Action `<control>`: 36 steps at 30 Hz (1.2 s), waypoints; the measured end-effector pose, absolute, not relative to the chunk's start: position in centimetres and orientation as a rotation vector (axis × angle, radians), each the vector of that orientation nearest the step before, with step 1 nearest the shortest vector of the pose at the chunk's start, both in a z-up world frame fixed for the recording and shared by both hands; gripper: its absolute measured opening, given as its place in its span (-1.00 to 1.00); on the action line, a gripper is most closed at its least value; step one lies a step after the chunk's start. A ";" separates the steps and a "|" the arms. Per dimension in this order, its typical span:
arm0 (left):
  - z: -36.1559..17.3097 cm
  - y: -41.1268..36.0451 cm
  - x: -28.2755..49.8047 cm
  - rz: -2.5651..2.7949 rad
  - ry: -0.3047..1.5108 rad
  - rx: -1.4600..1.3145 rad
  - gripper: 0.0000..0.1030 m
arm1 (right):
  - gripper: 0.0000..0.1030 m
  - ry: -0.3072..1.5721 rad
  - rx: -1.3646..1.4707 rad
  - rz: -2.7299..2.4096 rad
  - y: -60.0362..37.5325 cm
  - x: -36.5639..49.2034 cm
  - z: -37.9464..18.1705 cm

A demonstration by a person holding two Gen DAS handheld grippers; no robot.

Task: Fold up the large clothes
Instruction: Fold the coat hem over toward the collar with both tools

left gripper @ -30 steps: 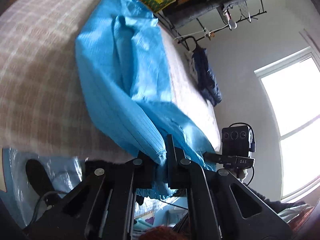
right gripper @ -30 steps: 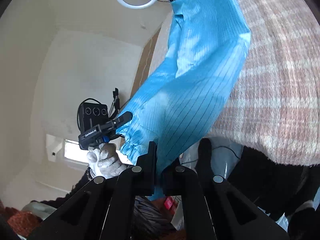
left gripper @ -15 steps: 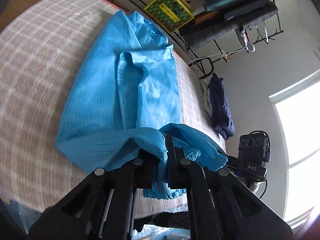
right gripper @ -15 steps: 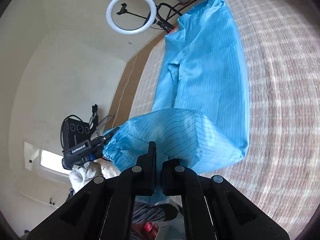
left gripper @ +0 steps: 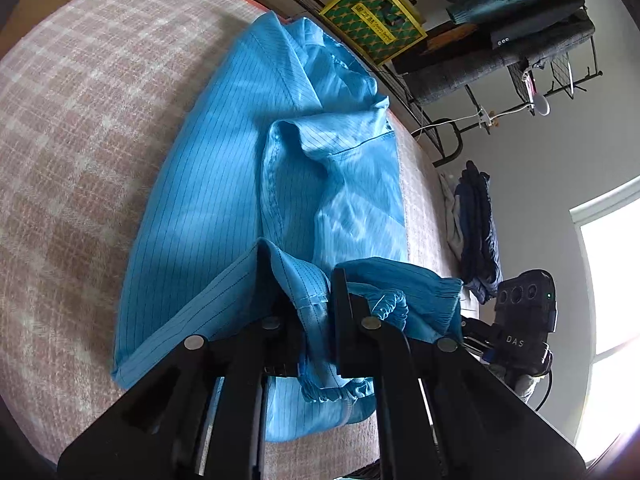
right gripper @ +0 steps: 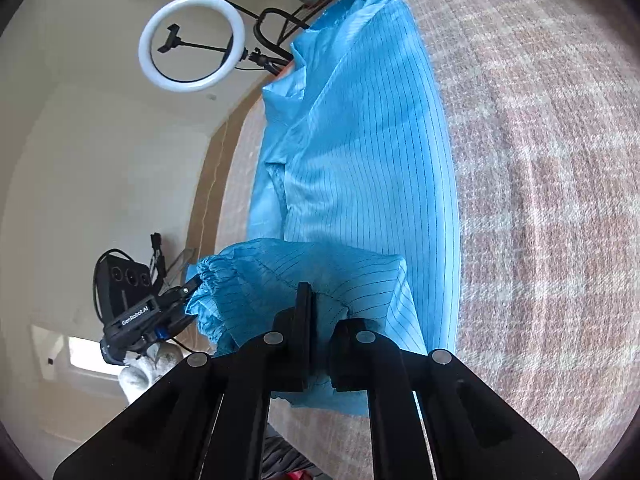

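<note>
A large blue pinstriped garment (left gripper: 224, 184) lies lengthwise on a pink plaid blanket (left gripper: 72, 128). My left gripper (left gripper: 310, 304) is shut on the garment's near hem and holds it lifted and folded over the rest. My right gripper (right gripper: 316, 320) is shut on the same garment (right gripper: 368, 168) at its other near corner, also raised above the blanket (right gripper: 540, 184). The right gripper shows at the right in the left wrist view (left gripper: 472, 330), and the left gripper at the left in the right wrist view (right gripper: 182, 300). An elastic cuff (left gripper: 448, 292) hangs between the two grippers.
A metal rack with folded clothes (left gripper: 520, 36) and a yellow box (left gripper: 372, 20) stand beyond the bed's far end. Dark clothes (left gripper: 478, 224) hang at the bed's right side. A ring light (right gripper: 192, 42) stands to the left. A bright window (left gripper: 608, 320) is at the right.
Both grippers have risen and moved forward over the bed, carrying the near end of the garment up from the bed's edge and folding it over the part that lies flat.
</note>
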State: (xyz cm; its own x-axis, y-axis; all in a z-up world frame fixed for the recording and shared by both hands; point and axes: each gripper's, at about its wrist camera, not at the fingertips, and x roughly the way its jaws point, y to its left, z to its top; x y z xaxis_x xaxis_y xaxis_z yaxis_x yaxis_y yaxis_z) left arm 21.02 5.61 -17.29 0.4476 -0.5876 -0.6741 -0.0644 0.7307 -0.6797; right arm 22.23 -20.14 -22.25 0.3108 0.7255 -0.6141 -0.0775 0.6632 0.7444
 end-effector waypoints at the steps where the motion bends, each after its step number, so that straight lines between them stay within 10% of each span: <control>1: -17.3 5.7 21.2 -0.354 1.067 -0.710 -0.66 | -0.80 1.140 0.676 0.578 -20.4 22.5 -22.2; 5: -16.3 5.9 21.6 -0.341 1.026 -0.707 0.14 | -0.03 1.123 0.716 0.574 -21.5 22.5 -21.6; 30: -20.0 6.5 23.0 -0.257 1.096 -0.331 0.17 | -0.03 1.097 0.202 0.538 -19.9 19.8 -22.5; 36: -20.9 5.5 22.9 -0.275 1.115 -0.304 -0.79 | -0.27 1.096 0.148 0.565 -18.9 19.7 -23.3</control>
